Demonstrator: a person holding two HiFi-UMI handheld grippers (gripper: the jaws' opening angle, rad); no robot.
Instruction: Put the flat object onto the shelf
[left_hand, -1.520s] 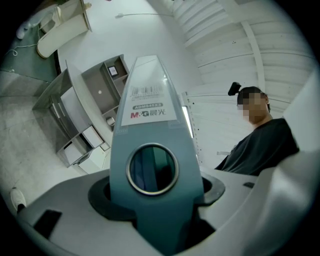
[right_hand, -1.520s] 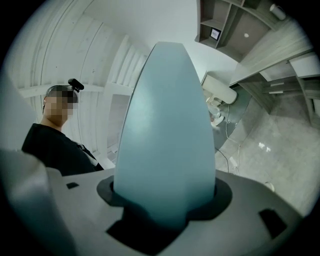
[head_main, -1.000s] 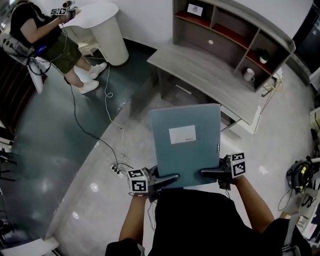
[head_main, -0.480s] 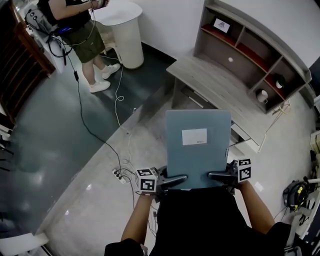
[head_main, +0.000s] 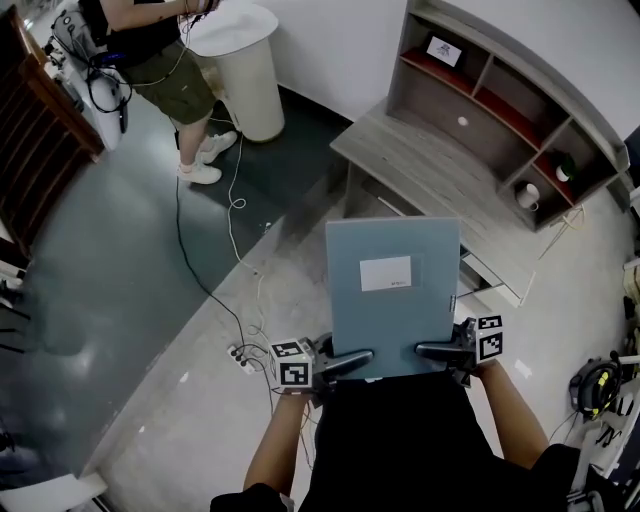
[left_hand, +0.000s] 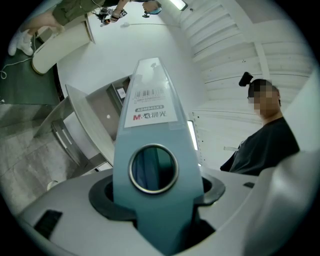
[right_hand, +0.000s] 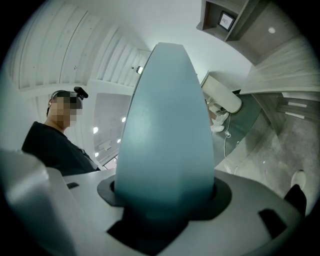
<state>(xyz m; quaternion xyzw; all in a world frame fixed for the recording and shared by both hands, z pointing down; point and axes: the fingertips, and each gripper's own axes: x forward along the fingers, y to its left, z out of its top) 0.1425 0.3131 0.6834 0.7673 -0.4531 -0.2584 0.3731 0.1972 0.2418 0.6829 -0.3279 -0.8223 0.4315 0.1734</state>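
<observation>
A flat blue folder with a white label is held level in front of me, one gripper at each near corner. My left gripper is shut on its left spine edge, and the left gripper view shows the spine's ring hole and barcode label between the jaws. On the right edge my right gripper is shut. The grey shelf unit with red-lined compartments stands ahead, beyond a low grey desk.
A white cup and a framed card sit in shelf compartments. At the upper left a person stands by a white round table. A cable and power strip lie on the floor at the left. Gear lies at the far right.
Both grippers and the folder have moved forward together toward the desk and shelf. The grip on the folder is the same.
</observation>
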